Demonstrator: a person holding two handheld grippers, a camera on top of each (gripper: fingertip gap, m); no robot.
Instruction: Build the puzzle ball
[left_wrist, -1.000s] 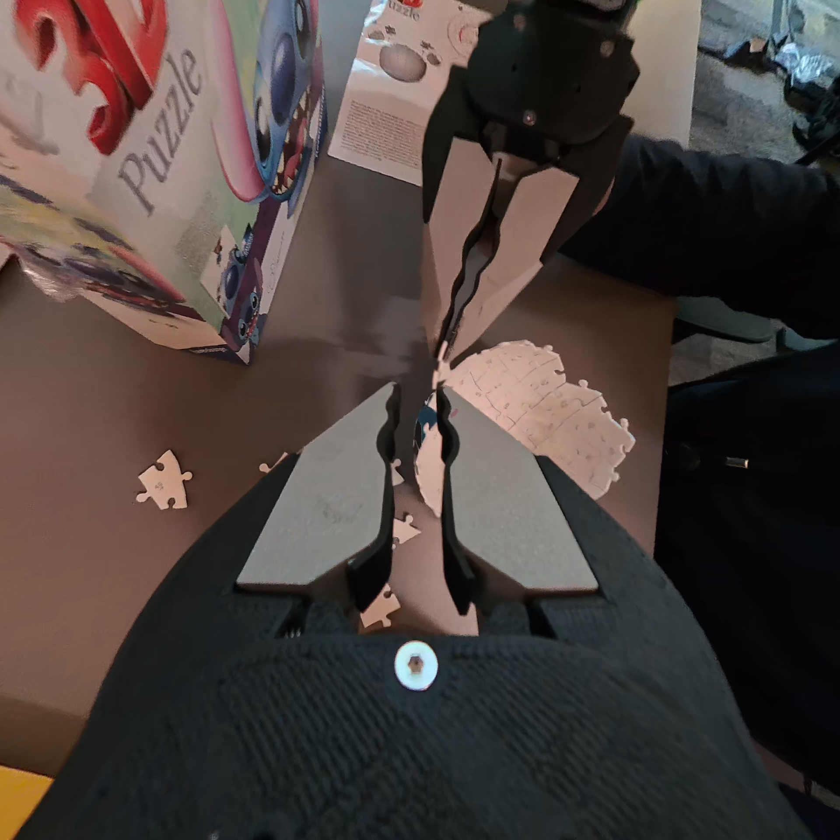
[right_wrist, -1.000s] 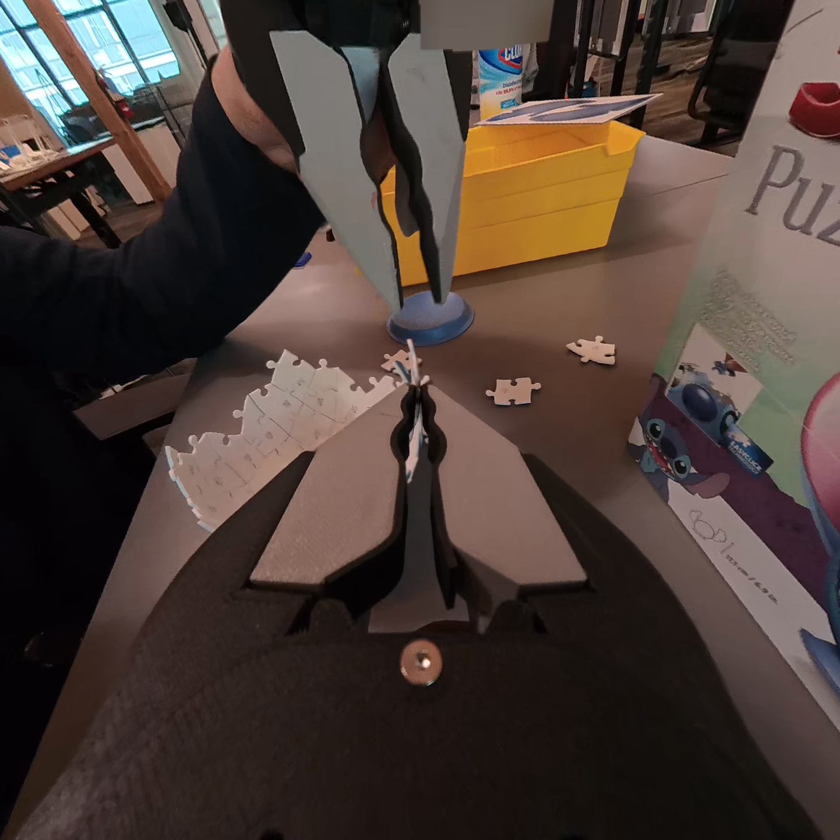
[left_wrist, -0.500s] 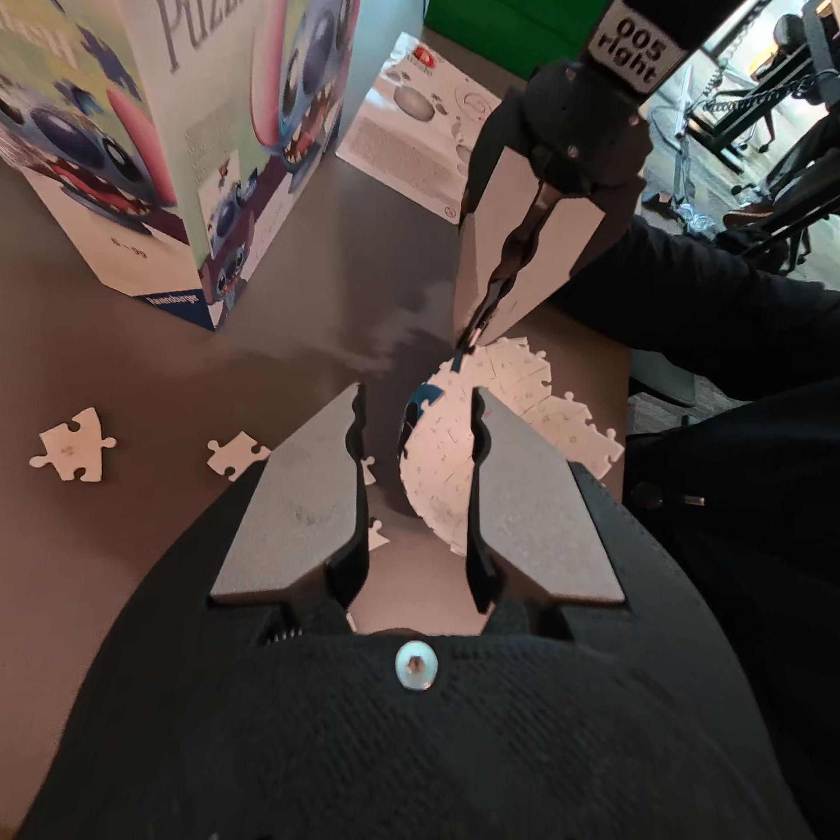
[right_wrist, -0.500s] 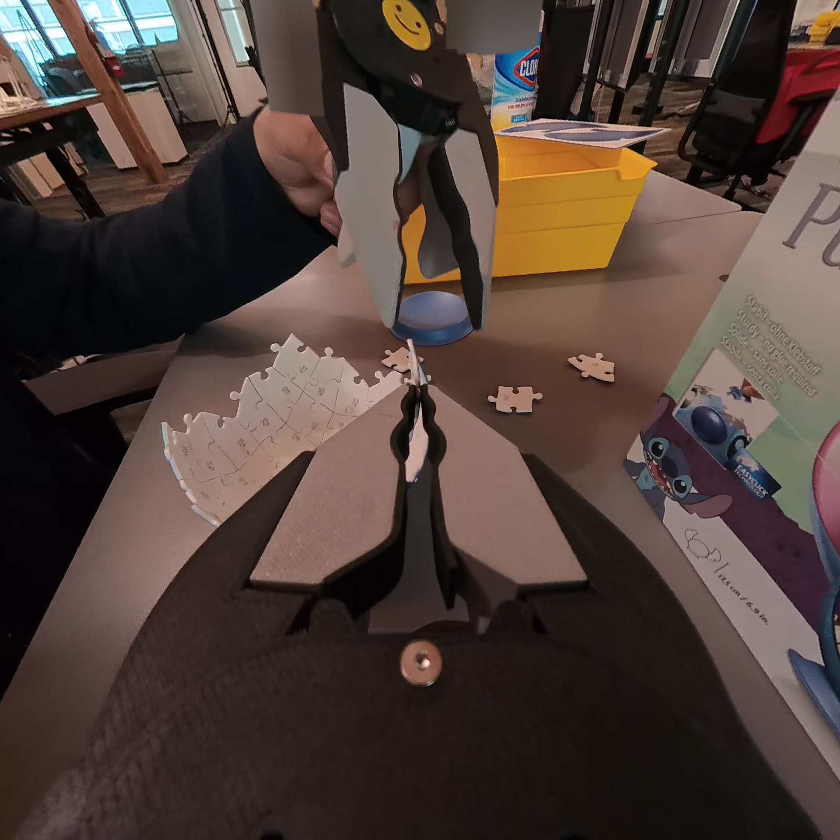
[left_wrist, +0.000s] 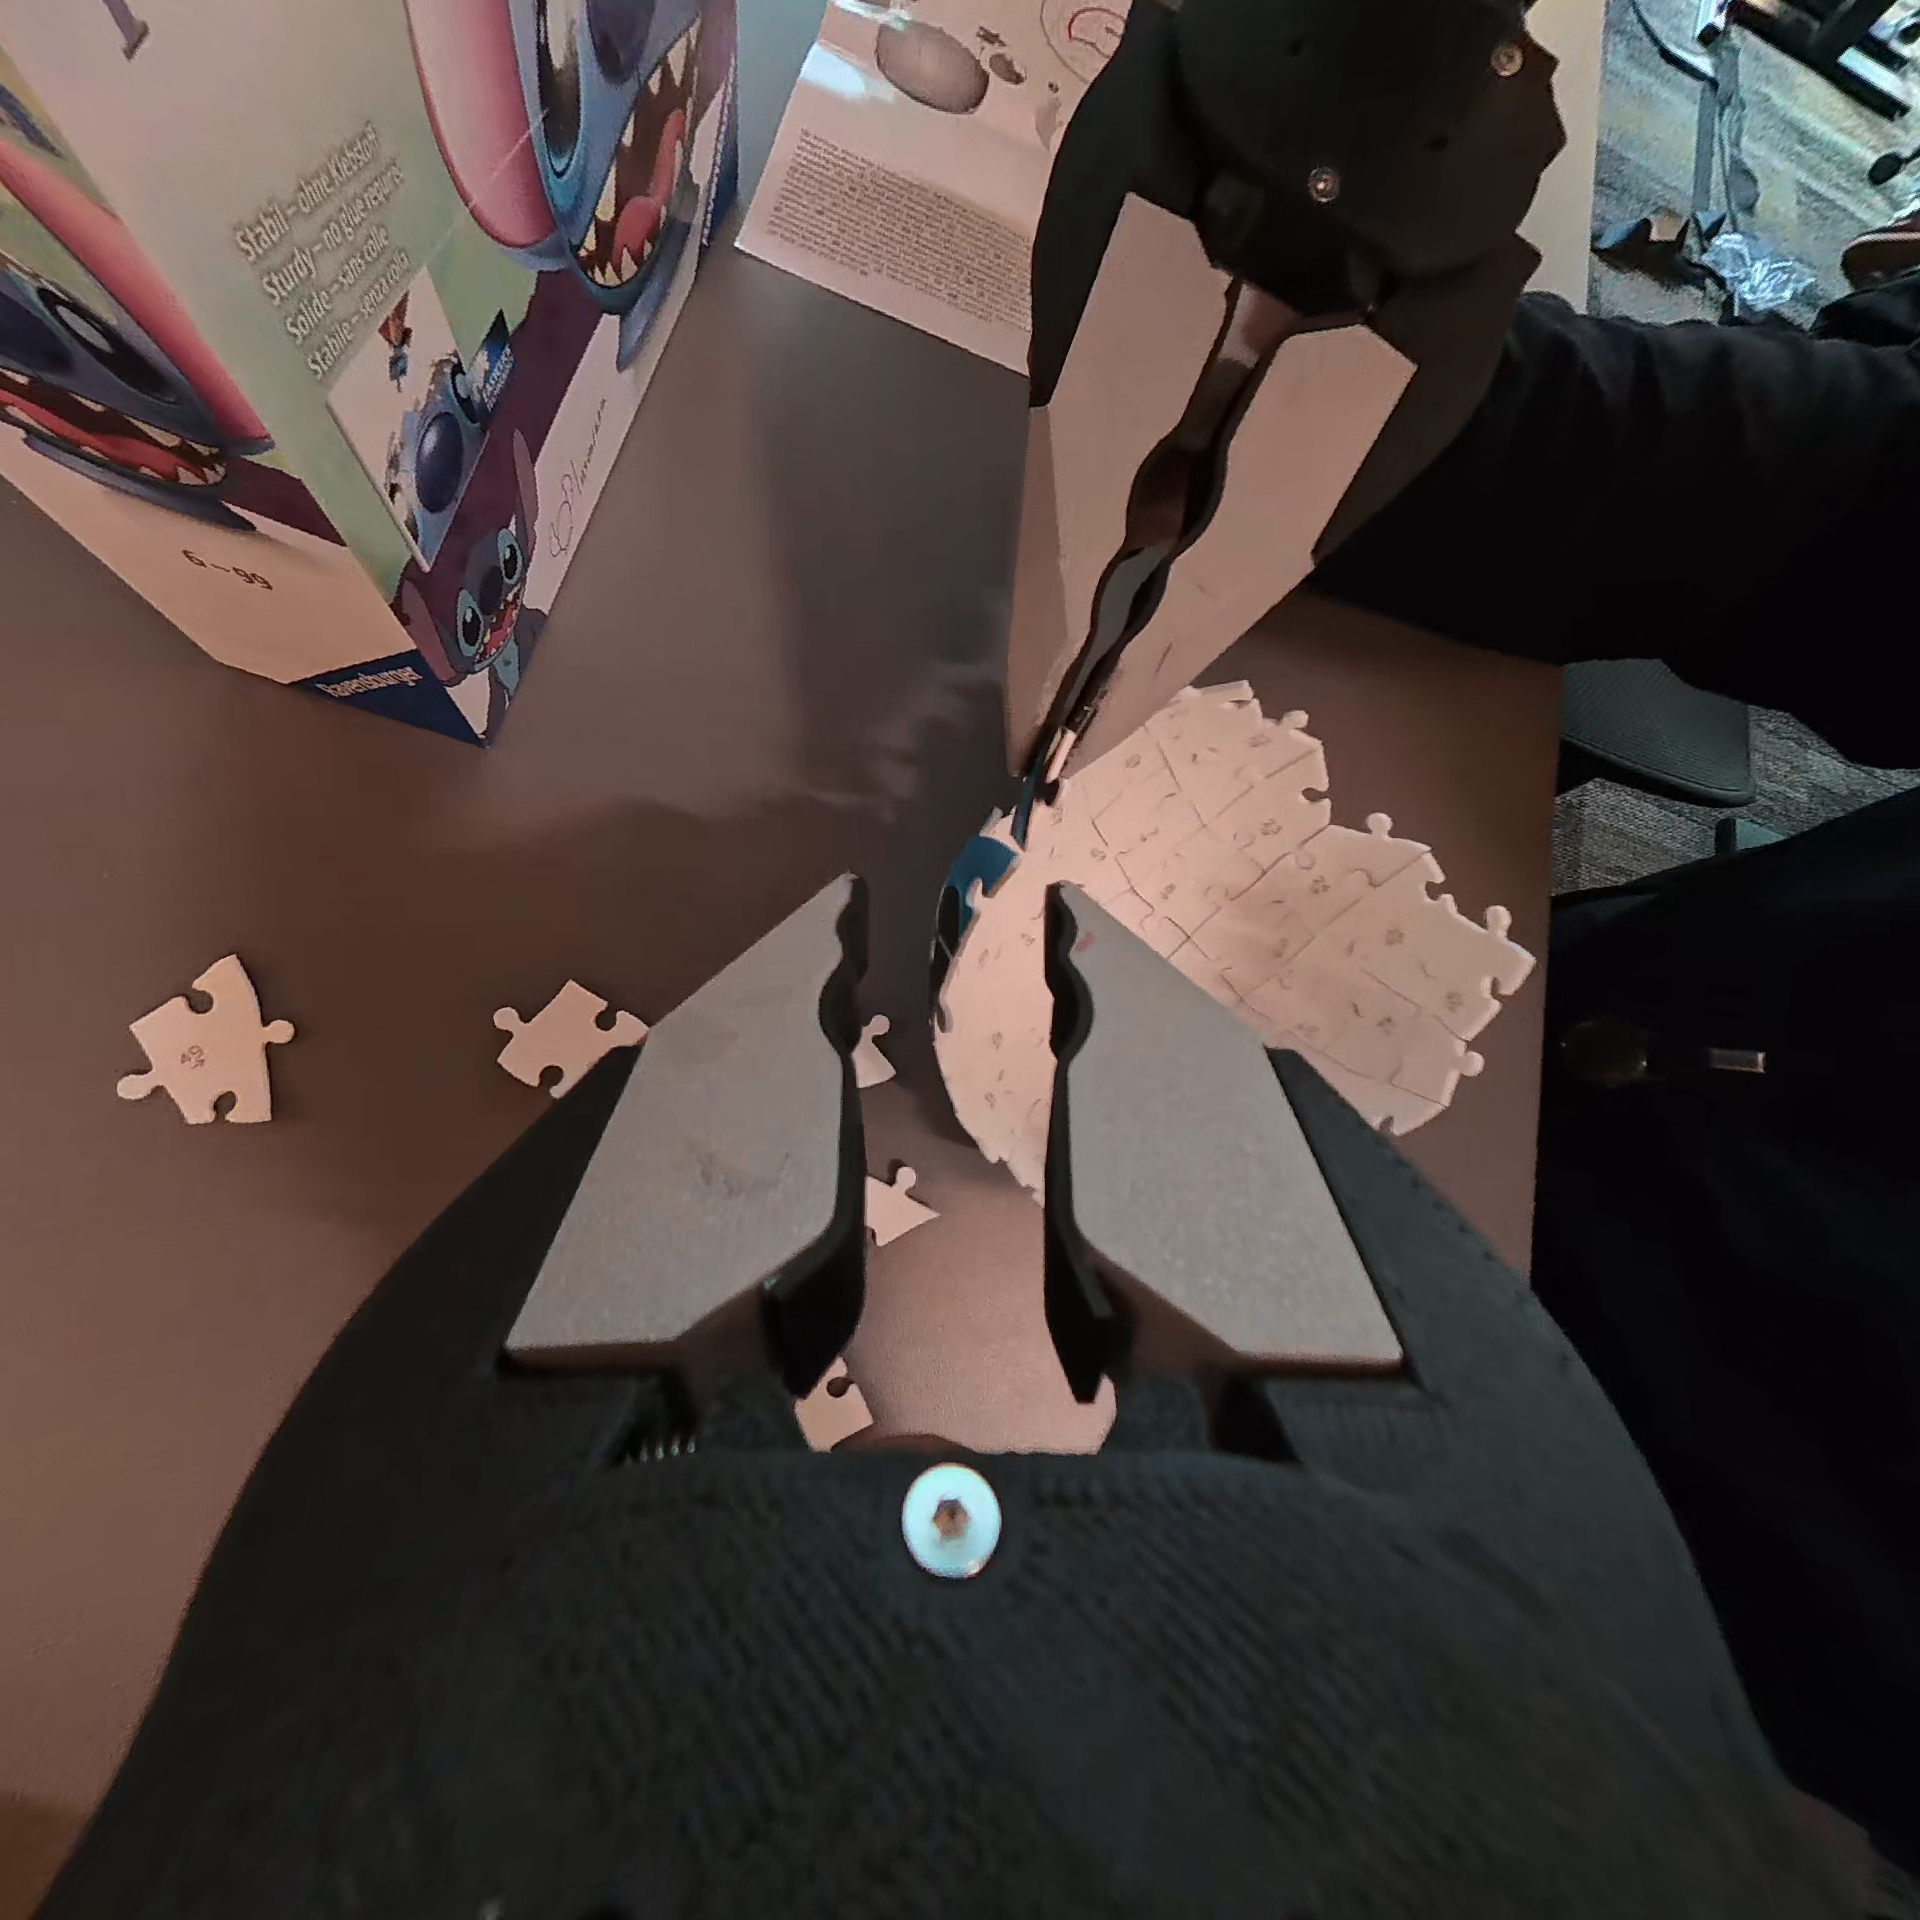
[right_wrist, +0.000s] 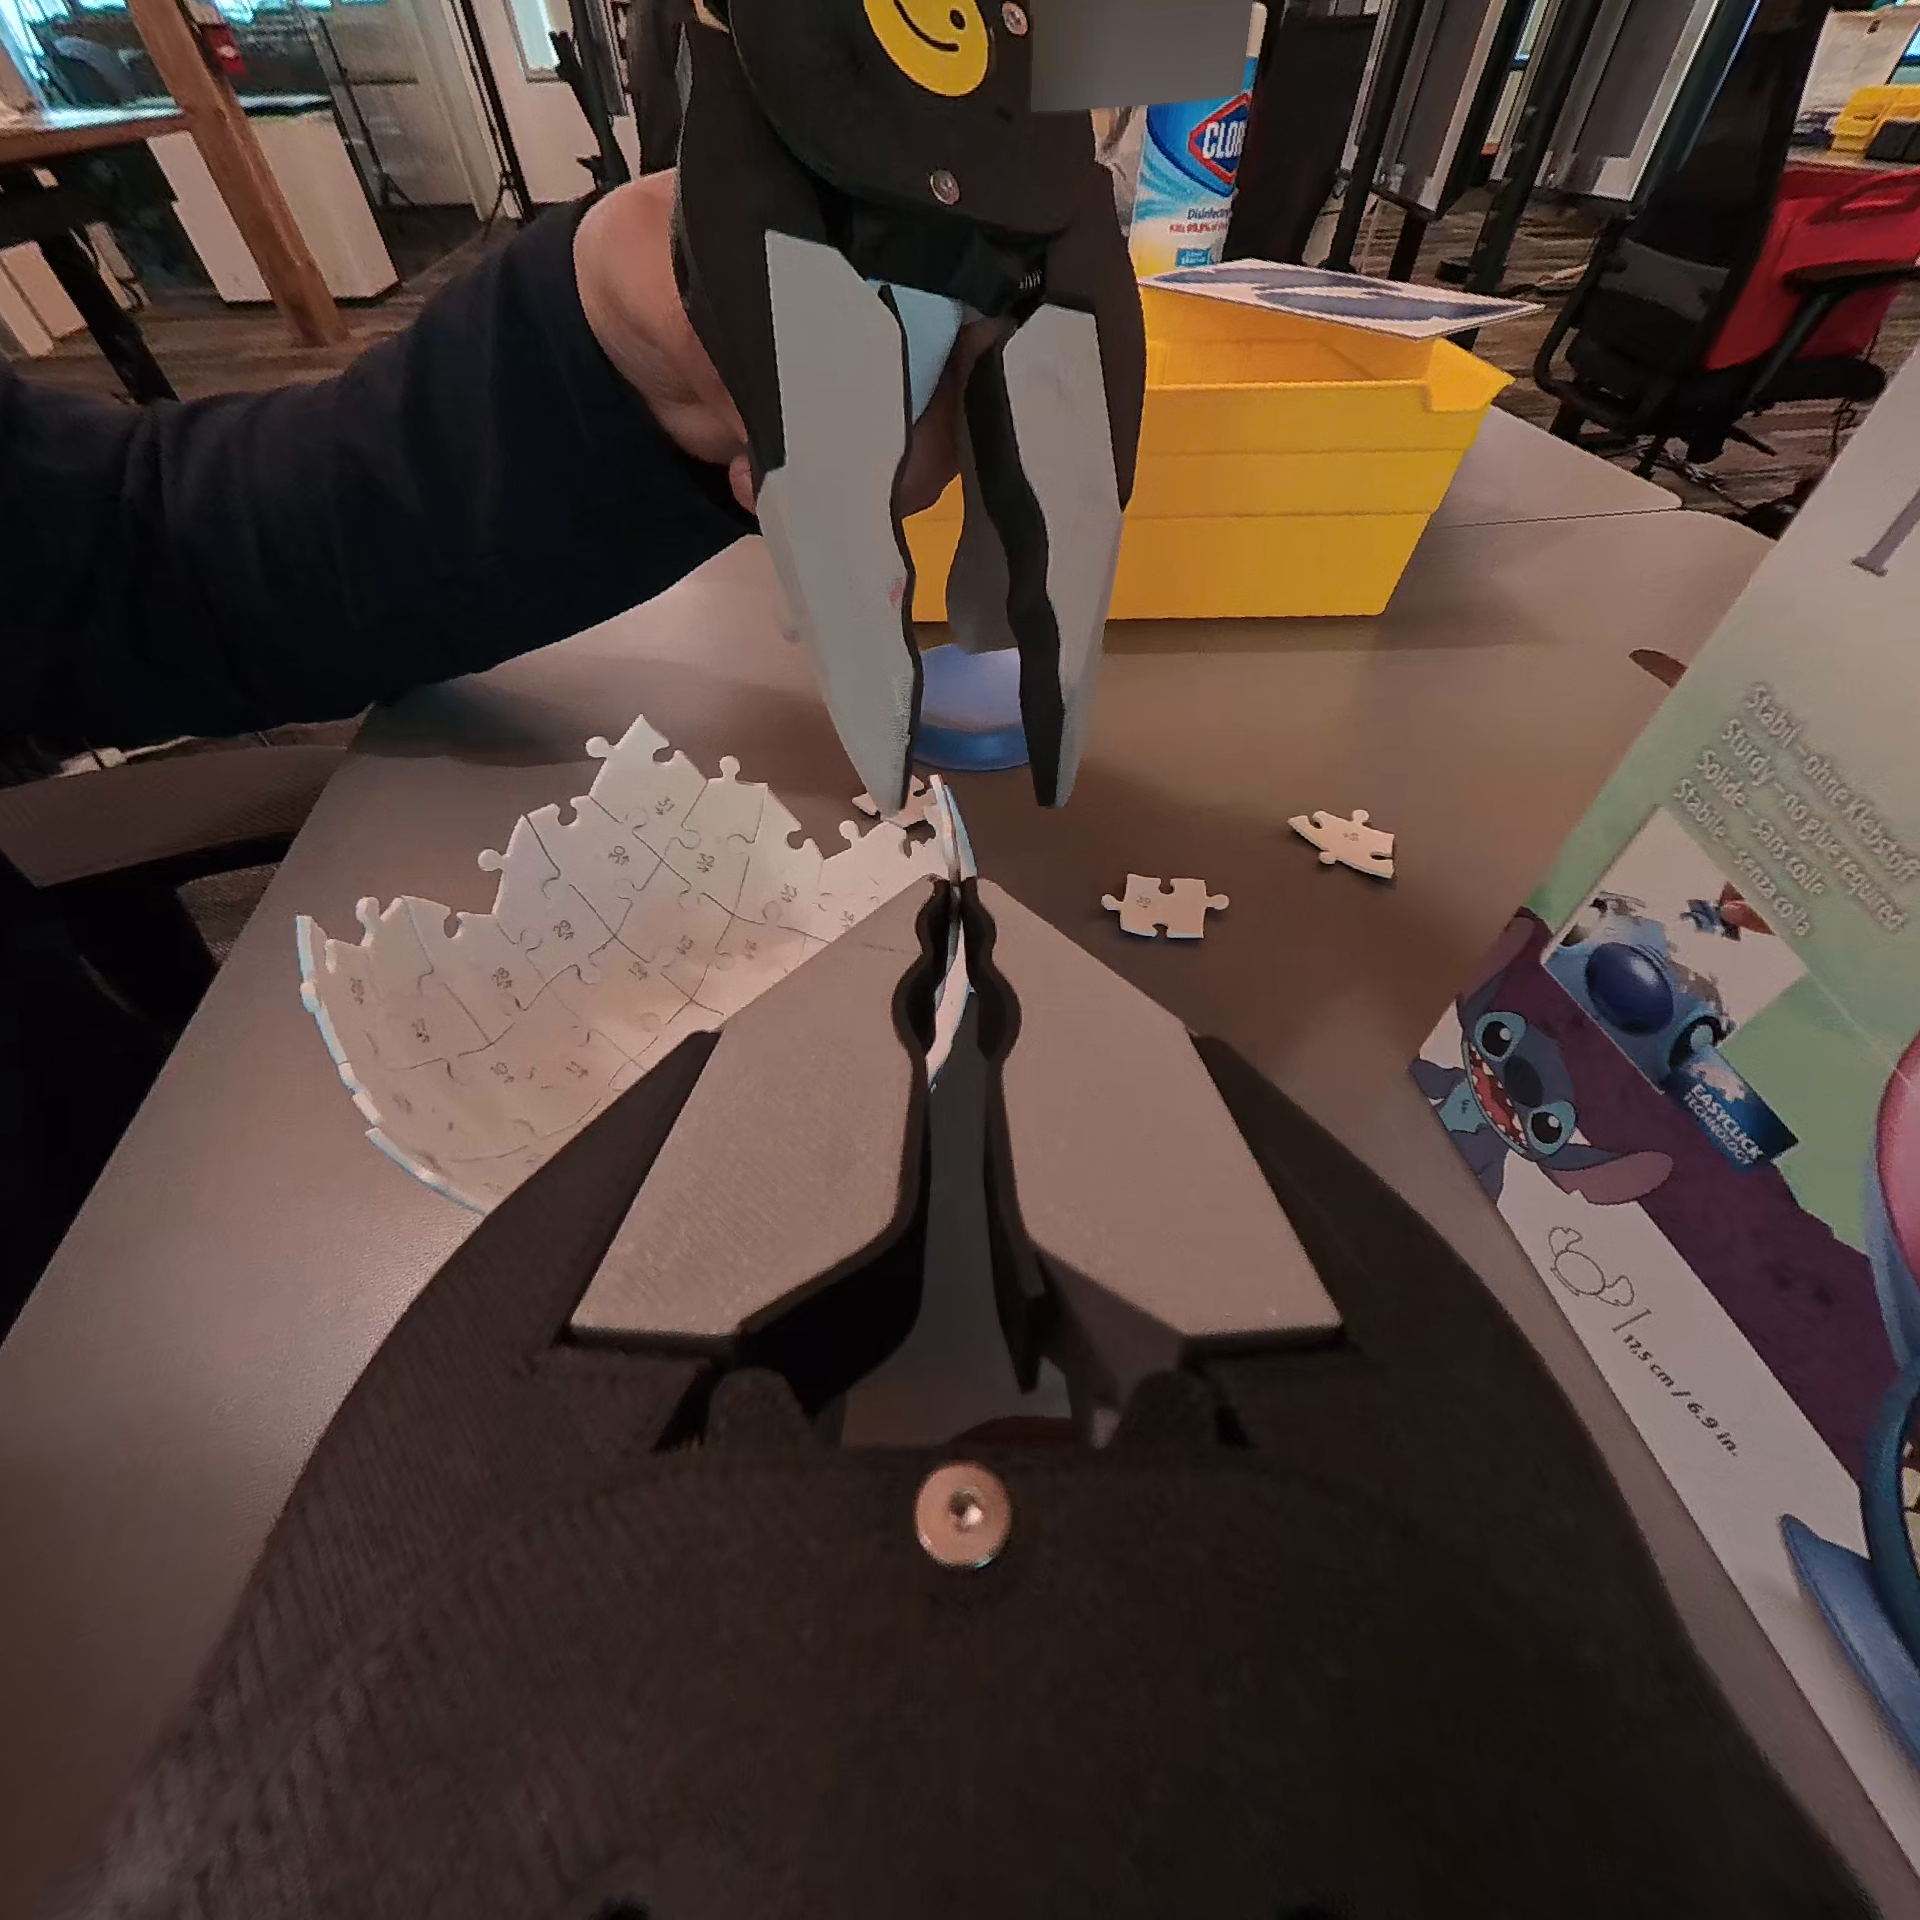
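Your right hand-held gripper (right_wrist: 961, 883) pinched the half-built puzzle ball (right_wrist: 582, 966) by its rim; your left hand-held gripper (left_wrist: 951, 904) hung released beside it. Next, likely fetch a loose piece (left_wrist: 203, 1044).

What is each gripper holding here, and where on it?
The right gripper pinches the puzzle shell at its top rim edge. The left gripper is open, holding nothing.

We've got the half-built puzzle ball (right_wrist: 582, 966) lying on its side as a curved white shell, hollow numbered inside facing up, jagged tabbed edge, blue outer face; loose pieces (right_wrist: 1164, 904) (right_wrist: 1342, 837) lie flat, white side up, apart beside it
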